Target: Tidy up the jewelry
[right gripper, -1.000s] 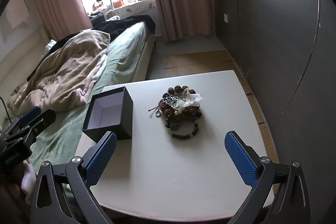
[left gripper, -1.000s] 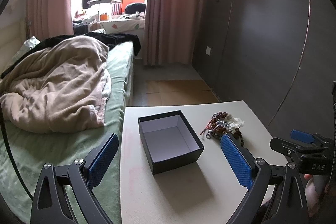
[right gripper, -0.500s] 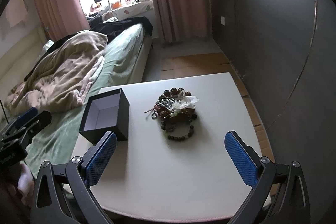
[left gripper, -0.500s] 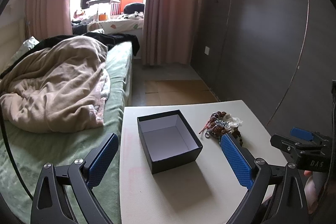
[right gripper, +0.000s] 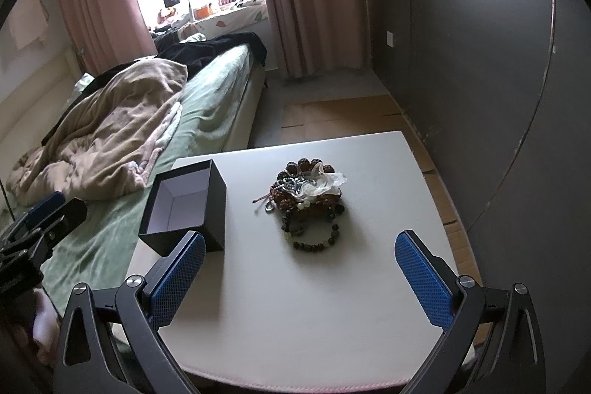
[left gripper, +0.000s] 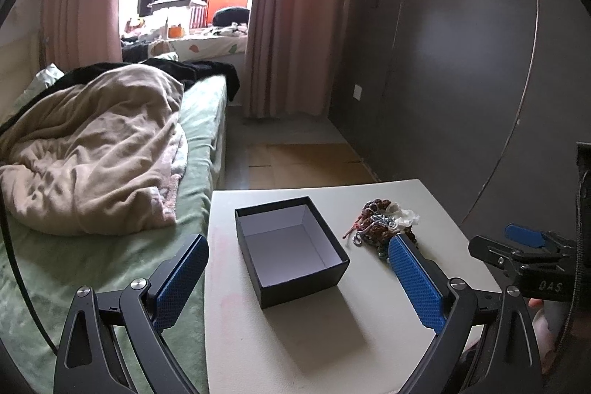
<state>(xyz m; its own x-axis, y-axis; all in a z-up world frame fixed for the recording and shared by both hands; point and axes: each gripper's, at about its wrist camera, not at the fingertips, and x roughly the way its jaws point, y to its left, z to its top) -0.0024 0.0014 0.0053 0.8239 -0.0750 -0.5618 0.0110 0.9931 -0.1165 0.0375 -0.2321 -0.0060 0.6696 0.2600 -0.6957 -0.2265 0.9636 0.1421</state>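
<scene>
Left wrist view, tongs: The left gripper (left gripper: 295,268) is wide open and holds nothing.
Left wrist view, box: The black box (left gripper: 291,250) sits on the white table (left gripper: 280,349), lid off, nothing inside. It looks like stiff, light card.
Left wrist view, jewelry: The jewelry pile (left gripper: 384,228) lies just beside the box, on its right. The right pad hides part of it.
Right wrist view, tongs: The right gripper (right gripper: 299,272) is wide open too, with nothing in it. It hangs over the near part of the table (right gripper: 295,312), facing the pile.
Right wrist view, jewelry: The jewelry pile (right gripper: 306,194) is in the middle of the table. It has brown beads, a silver chain and a white fluffy bit on top. A dark bead bracelet (right gripper: 314,239) lies flat at the near edge.
How it will handle: I think the beads are small, hard and slippery, and the strings floppy and tangled. Pinching one loop may drag others along.
Where to hold: The near bracelet looks easiest. Pinch across its string, not on one round bead.
</scene>
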